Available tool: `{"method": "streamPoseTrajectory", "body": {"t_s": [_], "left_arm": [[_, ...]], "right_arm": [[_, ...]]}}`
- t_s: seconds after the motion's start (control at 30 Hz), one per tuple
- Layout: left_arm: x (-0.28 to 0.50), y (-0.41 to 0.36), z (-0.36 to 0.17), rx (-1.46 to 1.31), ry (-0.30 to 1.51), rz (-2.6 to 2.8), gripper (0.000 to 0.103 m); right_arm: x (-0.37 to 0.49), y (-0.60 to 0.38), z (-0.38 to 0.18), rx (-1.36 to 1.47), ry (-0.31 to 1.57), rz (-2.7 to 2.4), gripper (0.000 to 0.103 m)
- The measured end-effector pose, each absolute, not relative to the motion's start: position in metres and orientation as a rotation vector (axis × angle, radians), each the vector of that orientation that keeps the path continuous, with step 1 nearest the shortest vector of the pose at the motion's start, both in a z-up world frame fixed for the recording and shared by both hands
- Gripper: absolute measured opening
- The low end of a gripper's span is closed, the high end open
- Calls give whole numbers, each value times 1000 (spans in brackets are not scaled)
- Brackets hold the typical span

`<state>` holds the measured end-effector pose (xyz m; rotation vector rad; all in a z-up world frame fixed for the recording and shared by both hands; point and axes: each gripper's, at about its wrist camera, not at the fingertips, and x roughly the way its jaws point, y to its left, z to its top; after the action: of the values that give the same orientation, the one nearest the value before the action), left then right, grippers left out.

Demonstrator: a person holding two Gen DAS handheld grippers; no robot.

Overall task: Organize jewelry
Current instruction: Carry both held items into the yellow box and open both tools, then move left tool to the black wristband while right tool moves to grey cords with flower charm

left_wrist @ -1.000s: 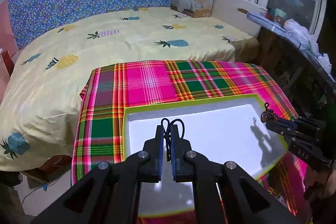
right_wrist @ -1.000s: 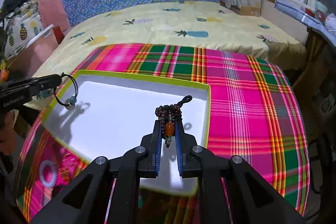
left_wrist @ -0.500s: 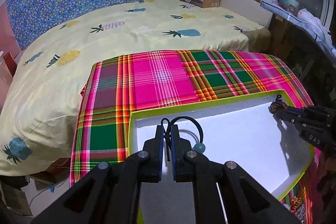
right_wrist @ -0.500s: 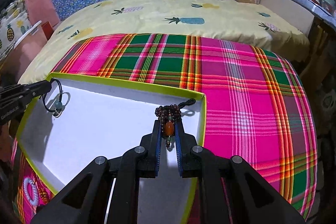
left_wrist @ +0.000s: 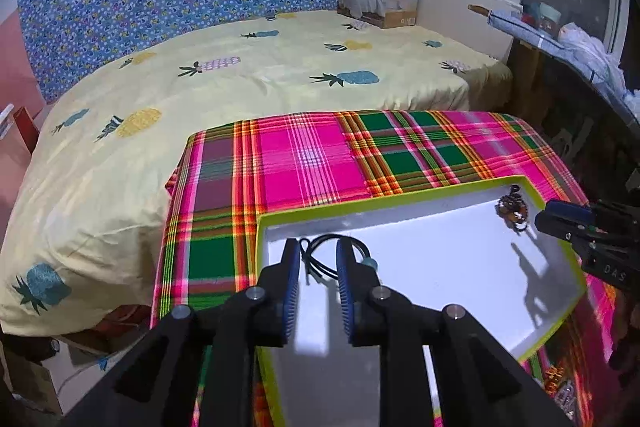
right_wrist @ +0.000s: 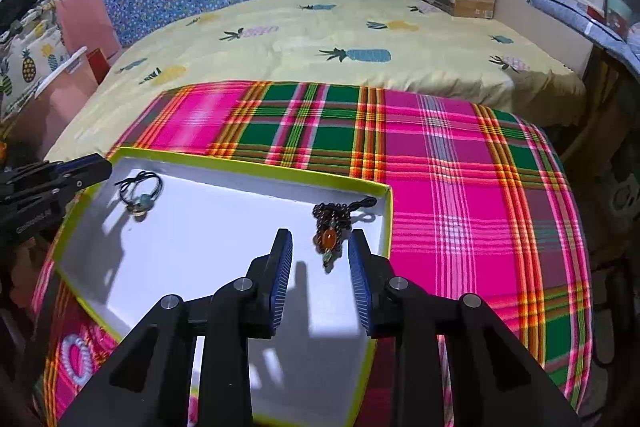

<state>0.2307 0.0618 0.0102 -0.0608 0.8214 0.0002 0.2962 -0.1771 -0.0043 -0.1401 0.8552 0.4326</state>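
Observation:
A shallow white tray with a lime-green rim (left_wrist: 400, 199) (right_wrist: 248, 165) lies on the plaid cloth. My left gripper (left_wrist: 318, 255) is open; a black cord bracelet with a teal bead (left_wrist: 332, 259) (right_wrist: 140, 193) lies in the tray's left corner between its fingers. My right gripper (right_wrist: 320, 247) is open; a dark beaded bracelet with an orange stone (right_wrist: 330, 227) (left_wrist: 512, 207) lies in the tray's right corner just in front of it. Each gripper also shows at the edge of the other's view.
The pink and green plaid cloth (right_wrist: 460, 187) covers a small table in front of a bed with a yellow pineapple sheet (left_wrist: 260, 75). A white coiled hair tie (right_wrist: 76, 355) lies on the cloth at the near left, outside the tray. More small jewelry (left_wrist: 560, 387) lies beside the tray.
Both grippers lowered to the tray corners and opened. The cord bracelet and the beaded bracelet, held before, now lie on the tray floor.

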Motion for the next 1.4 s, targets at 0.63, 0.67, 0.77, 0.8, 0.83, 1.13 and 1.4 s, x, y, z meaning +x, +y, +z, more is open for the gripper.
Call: {"method": "streamPoseTrajectory", "body": {"t_s": [0.63,0.67,0.77,0.8,0.83,1.13,1.4], "left_arm": [[113,34,34,-57,743,-89,20],[107,32,34,-55,740,-97,20],[91,28,35,-55,732,-111,20],[87,27,34,-60,734,-117,20],[83,26,33,-64,736,-124,20],[56,9,20,-72,766,-168,20],[54,-6,5,-65,809,-202,20]], "right_arm": [[158,-198,23,-72,737,493,30],[151,-199,23,-73,737,494,30],[133,-204,19,-62,747,492,30],[129,-206,18,-58,750,491,30],[124,-207,16,-56,752,491,30],[92,-220,-3,-26,795,488,30],[84,-218,-21,-14,844,508,30]]}}
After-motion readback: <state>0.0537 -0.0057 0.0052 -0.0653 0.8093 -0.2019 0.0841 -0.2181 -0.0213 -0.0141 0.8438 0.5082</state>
